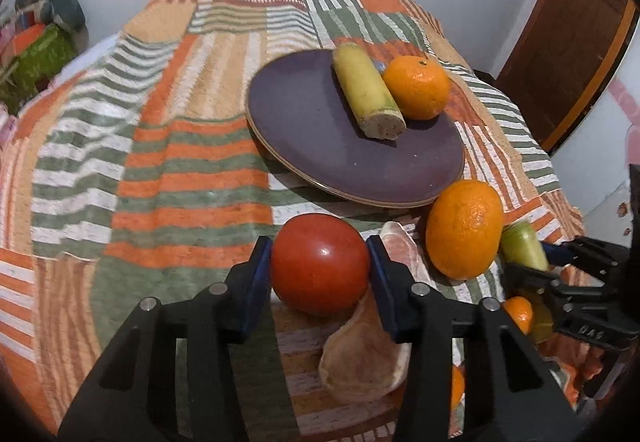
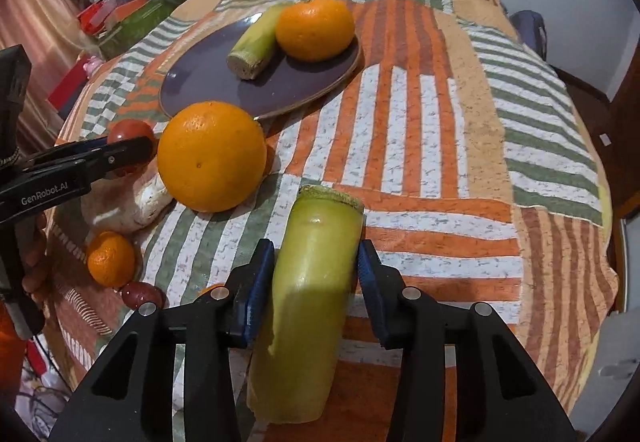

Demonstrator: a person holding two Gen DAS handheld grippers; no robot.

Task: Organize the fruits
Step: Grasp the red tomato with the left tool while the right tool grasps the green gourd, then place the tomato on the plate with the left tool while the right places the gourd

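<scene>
My left gripper (image 1: 320, 266) is shut on a red tomato (image 1: 320, 262), held just above the striped cloth in front of the purple plate (image 1: 320, 145). The plate holds a yellow-green cane piece (image 1: 366, 89) and an orange (image 1: 418, 86). My right gripper (image 2: 316, 270) is shut on a second green cane piece (image 2: 308, 302), right of a large orange (image 2: 212, 155) that lies on the cloth. In the left wrist view this orange (image 1: 464, 228) sits right of the tomato, and the right gripper (image 1: 560, 274) shows at the right edge.
A pale mushroom-like item (image 2: 136, 197) lies beside the large orange. A small orange (image 2: 111, 258) and a dark red fruit (image 2: 142, 294) lie near the cloth's left edge. Boxes (image 2: 128, 17) stand far left. A wooden door (image 1: 580, 41) is at the right.
</scene>
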